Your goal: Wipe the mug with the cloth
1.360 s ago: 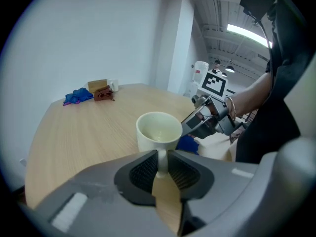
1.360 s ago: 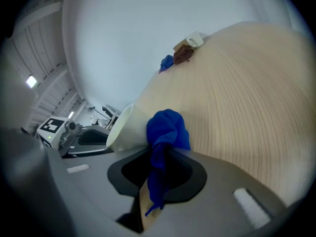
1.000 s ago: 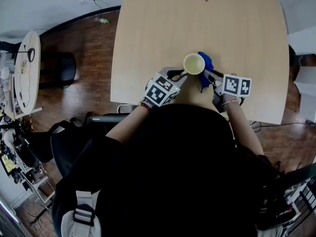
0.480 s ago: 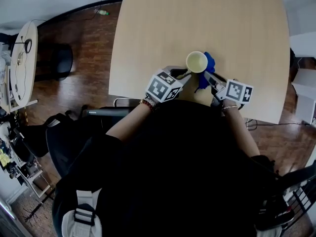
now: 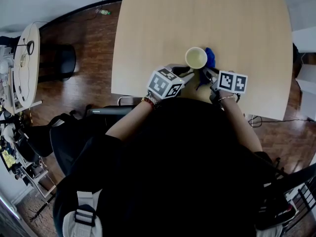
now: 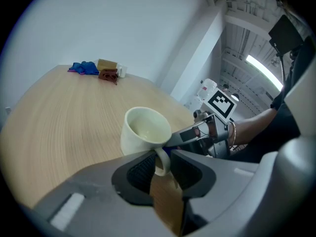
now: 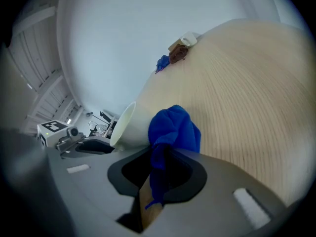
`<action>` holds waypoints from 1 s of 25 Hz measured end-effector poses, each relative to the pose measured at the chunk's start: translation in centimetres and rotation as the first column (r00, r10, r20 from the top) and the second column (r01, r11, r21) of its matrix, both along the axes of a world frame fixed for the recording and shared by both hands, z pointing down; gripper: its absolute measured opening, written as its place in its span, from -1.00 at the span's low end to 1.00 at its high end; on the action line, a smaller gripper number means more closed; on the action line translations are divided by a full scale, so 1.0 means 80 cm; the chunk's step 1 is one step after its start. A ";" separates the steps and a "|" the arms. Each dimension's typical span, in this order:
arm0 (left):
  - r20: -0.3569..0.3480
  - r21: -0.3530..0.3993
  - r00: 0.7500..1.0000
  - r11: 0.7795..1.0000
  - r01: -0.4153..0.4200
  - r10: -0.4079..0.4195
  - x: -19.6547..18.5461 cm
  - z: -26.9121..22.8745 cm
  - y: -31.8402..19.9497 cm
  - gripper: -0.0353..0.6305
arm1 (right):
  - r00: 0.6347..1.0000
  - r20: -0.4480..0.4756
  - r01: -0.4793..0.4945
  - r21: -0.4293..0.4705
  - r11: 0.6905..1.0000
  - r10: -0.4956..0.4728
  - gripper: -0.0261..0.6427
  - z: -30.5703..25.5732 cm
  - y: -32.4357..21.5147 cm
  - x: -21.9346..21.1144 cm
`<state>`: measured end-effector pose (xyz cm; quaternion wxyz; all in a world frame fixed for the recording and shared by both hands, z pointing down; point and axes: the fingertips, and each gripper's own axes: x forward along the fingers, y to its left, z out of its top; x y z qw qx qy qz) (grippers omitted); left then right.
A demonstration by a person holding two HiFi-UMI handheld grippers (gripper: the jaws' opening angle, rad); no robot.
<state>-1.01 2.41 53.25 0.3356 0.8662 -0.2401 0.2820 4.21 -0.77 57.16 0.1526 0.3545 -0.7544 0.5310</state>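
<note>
Holding the mug (image 6: 144,131) by its handle, the left gripper (image 6: 160,161) had its two jaws squeezed tight on that handle. The mug was pale cream and nothing was inside it. It was near the edge of the table (image 5: 197,19) closest to the person, about in the middle of that edge. From above, its round mouth faced up. It could not be told if the mug sat on the wood or was held just over it.

The right gripper (image 7: 157,168) had its jaws pinched shut on a blue cloth (image 7: 174,132). A thin strip of cloth ran down between the jaws, and a fat bunch of it puffed out past their tips. That bunch touched the side of the mug, on the side away from the handle.

In the head view, the two grippers came at the mug from both sides, the left one at the handle and the right one at the cloth.

Far away, at the other end of the table, lay a little pile of things (image 6: 98,68), one blue and one brown. They were well apart from the mug.
</note>
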 end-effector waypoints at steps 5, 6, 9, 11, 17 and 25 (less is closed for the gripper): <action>-0.001 -0.003 1.000 1.000 0.003 -0.003 0.000 0.001 -0.002 -0.58 | 0.995 0.104 -0.003 0.014 1.000 0.001 -0.74 -0.029 0.007 -0.005; 0.000 -0.004 1.000 1.000 0.002 -0.002 0.000 0.001 -0.002 -0.58 | 0.992 0.125 0.001 0.022 1.000 -0.004 -0.74 -0.038 0.010 -0.007; 0.003 -0.006 1.000 1.000 -0.004 0.004 -0.001 0.001 -0.002 -0.58 | 0.984 0.176 0.015 0.045 0.999 -0.023 -0.74 -0.064 0.019 -0.012; 0.000 -0.009 1.000 1.000 -0.006 0.006 -0.001 0.001 -0.002 -0.58 | 0.979 0.196 0.038 0.058 0.998 -0.049 -0.74 -0.076 0.024 -0.017; -0.012 -0.021 1.000 0.999 -0.025 0.025 -0.005 -0.002 -0.003 -0.59 | 0.980 0.147 0.128 0.070 0.989 -0.138 -0.74 -0.065 0.032 -0.032; -0.010 -0.029 0.999 0.998 -0.052 0.052 -0.010 0.000 -0.003 -0.59 | 0.980 0.087 0.176 0.057 0.983 -0.181 -0.74 -0.032 0.035 -0.042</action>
